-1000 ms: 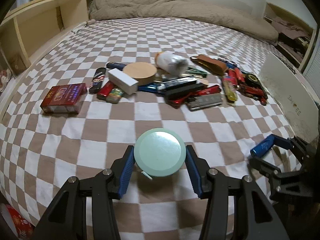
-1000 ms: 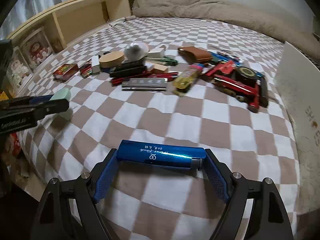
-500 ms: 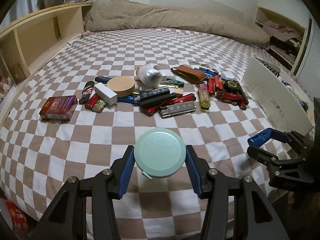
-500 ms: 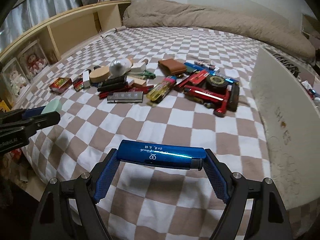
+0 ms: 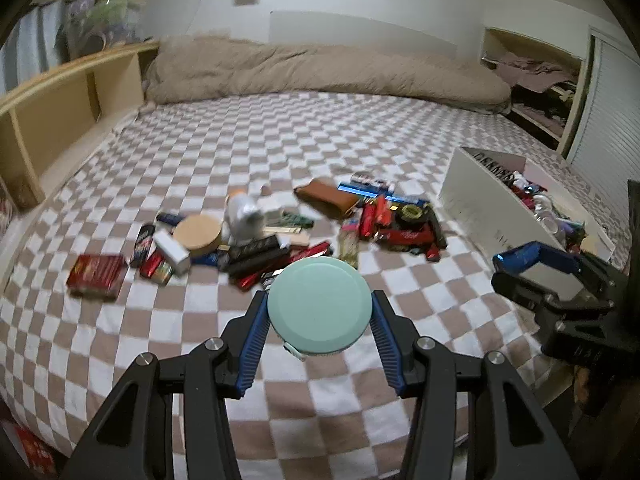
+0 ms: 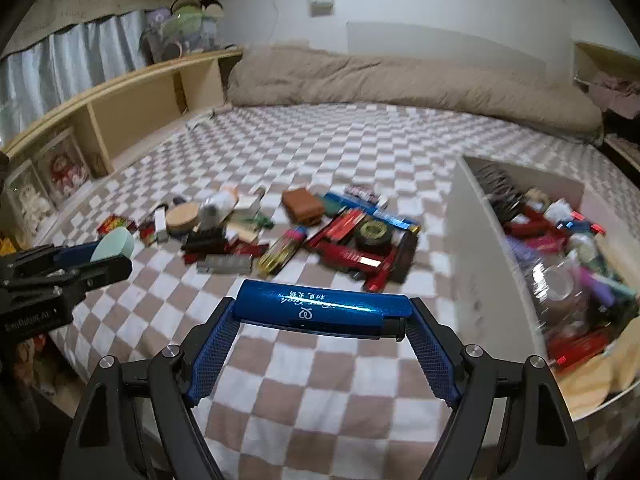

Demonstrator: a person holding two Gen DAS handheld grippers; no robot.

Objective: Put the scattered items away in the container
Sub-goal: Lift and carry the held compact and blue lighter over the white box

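Left gripper point(image 5: 318, 314): jaws clamp mint round case point(image 5: 319, 312). Right gripper point(image 6: 322, 334): jaws hold blue lighter point(image 6: 322, 309) endwise. Box point(image 6: 470, 248): partly filled. Pile point(image 5: 288, 228) remains on bed point(image 5: 240, 152).

The contents of the white box point(image 6: 472, 240) smear into streaks of red, purple and clear plastic in the right wrist view, so single items cannot be told apart, and its near corner runs off the frame. The scattered pile point(image 5: 280, 236) on the bed point(image 5: 200, 160) is motion-blurred; labels are unreadable. The mint round case point(image 5: 319, 306) hides part of that pile.
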